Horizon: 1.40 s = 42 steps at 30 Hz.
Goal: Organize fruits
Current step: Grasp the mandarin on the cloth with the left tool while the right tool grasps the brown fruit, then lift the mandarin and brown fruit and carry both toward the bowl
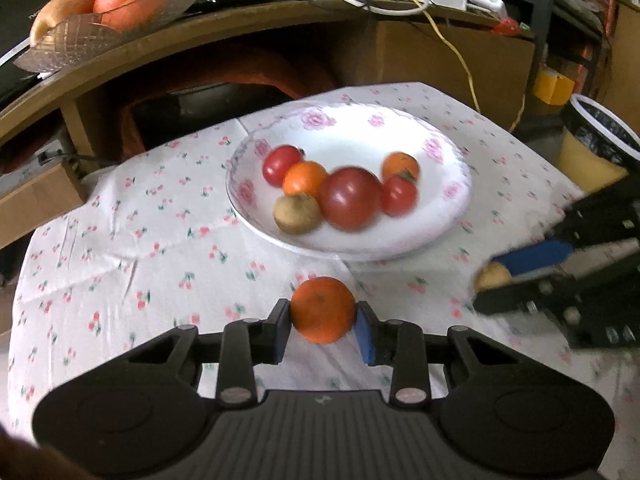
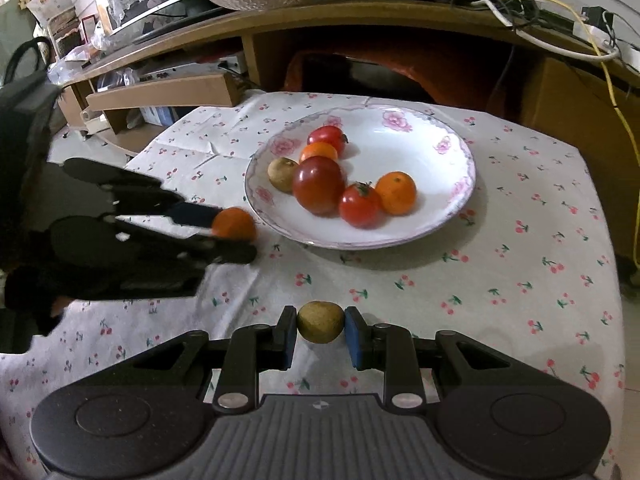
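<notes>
Plate (image 2: 460, 152), floral rim: one. On it: tomatoes, three, being one large (image 2: 319, 185) and two small (image 2: 359, 205) (image 2: 327, 139); oranges, two (image 2: 396, 193) (image 2: 319, 151); brown fruit, one (image 2: 282, 174). Off the plate: orange, one (image 1: 322, 309); brown fruit, one (image 2: 320, 321). Glass dish (image 1: 72, 36) on the desk behind: one, holding three visible fruits, two orange and one yellowish.

A round orange mandarin (image 1: 322, 309) and a small brown-green kiwi (image 2: 321, 321) sit clamped; six fruits fill the floral white plate (image 2: 432, 216).
</notes>
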Each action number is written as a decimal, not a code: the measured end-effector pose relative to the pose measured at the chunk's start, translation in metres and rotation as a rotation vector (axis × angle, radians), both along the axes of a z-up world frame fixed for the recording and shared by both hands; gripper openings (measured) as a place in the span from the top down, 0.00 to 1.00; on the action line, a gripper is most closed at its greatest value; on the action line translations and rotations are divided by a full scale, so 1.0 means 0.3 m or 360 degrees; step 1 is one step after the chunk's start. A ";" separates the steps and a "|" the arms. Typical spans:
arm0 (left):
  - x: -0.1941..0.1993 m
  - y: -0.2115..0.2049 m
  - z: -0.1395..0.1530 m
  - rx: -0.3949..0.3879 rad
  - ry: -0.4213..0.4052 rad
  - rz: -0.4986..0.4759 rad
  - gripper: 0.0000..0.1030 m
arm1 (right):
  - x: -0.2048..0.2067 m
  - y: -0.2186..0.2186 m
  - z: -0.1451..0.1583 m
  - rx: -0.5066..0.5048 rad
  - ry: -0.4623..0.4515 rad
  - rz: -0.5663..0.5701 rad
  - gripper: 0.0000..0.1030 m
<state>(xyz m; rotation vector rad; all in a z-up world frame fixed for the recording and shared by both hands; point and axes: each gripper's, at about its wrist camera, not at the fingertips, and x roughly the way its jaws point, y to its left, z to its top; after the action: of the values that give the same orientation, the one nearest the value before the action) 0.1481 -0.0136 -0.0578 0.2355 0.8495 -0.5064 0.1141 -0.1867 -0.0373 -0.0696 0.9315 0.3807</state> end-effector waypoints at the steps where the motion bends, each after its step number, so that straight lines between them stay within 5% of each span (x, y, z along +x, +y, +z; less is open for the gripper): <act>1: -0.025 -0.002 0.007 0.0003 0.0009 -0.0004 0.62 | -0.010 -0.005 0.001 -0.0005 -0.0002 -0.0005 0.75; 14: -0.240 0.001 0.009 0.0043 0.0076 -0.0020 0.60 | -0.169 0.002 -0.010 -0.0094 0.0017 0.0006 0.73; 17: -0.246 -0.007 0.009 0.0068 0.0054 -0.0045 0.58 | -0.176 0.016 -0.008 -0.0120 0.0002 0.0020 0.66; 20: -0.244 -0.007 0.010 0.0065 0.0059 -0.0057 0.56 | -0.174 0.021 -0.010 -0.0120 0.0004 0.0025 0.49; 29: -0.236 -0.015 0.017 0.0061 0.0038 -0.0080 0.48 | -0.173 0.009 -0.006 -0.0107 -0.0006 0.0029 0.56; 42: -0.233 -0.008 0.007 0.0048 0.0062 -0.0060 0.53 | -0.168 0.009 -0.008 -0.0092 0.0031 0.0049 0.59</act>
<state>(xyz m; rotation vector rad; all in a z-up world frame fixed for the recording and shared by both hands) 0.0783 -0.0160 -0.0558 0.2706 0.8928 -0.5351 0.0636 -0.1839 -0.0398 -0.1334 0.9617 0.3834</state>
